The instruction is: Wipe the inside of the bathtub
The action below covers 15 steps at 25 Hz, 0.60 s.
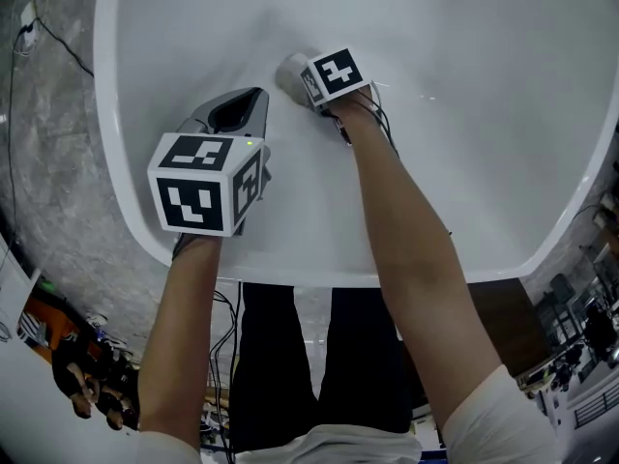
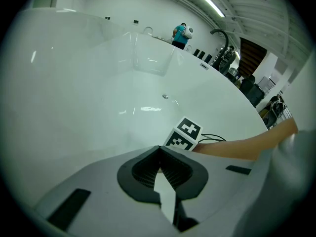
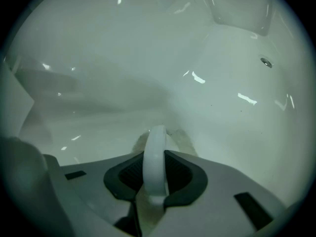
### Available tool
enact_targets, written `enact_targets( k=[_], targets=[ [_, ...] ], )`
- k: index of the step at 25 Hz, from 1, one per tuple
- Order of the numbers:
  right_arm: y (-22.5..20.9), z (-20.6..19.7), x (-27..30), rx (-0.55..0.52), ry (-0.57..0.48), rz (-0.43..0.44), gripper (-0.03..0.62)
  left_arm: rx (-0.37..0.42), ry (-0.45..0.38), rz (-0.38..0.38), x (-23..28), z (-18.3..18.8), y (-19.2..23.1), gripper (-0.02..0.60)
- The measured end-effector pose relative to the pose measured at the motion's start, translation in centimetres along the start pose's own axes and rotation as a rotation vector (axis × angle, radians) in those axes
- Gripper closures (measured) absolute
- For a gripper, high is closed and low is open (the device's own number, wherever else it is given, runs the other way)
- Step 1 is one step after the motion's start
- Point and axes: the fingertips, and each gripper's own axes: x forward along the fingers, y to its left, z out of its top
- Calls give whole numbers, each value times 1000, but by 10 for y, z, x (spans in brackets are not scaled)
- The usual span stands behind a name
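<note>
The white bathtub fills the head view; its inner wall shows in the left gripper view and the right gripper view. My right gripper reaches down inside the tub, shut on the white handle of a wiping tool. The tool's pale pad presses against the tub's surface. My left gripper hovers over the near left slope of the tub, shut with nothing held. The right gripper's marker cube shows ahead of it.
A small round metal fitting sits in the far tub wall. Cables lie on the stone floor left of the tub. A person in a teal top stands far beyond the tub. A black curved tap rises behind the rim.
</note>
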Motion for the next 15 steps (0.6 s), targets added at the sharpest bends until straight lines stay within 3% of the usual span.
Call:
enact_targets(
  k=[9, 15],
  targets=[
    [26, 14, 5, -10, -35, 44, 497, -39, -6, 3, -21, -14, 10, 572],
    [26, 12, -6, 15, -53, 61, 497, -26, -17, -8, -28, -9, 6, 572]
  ],
)
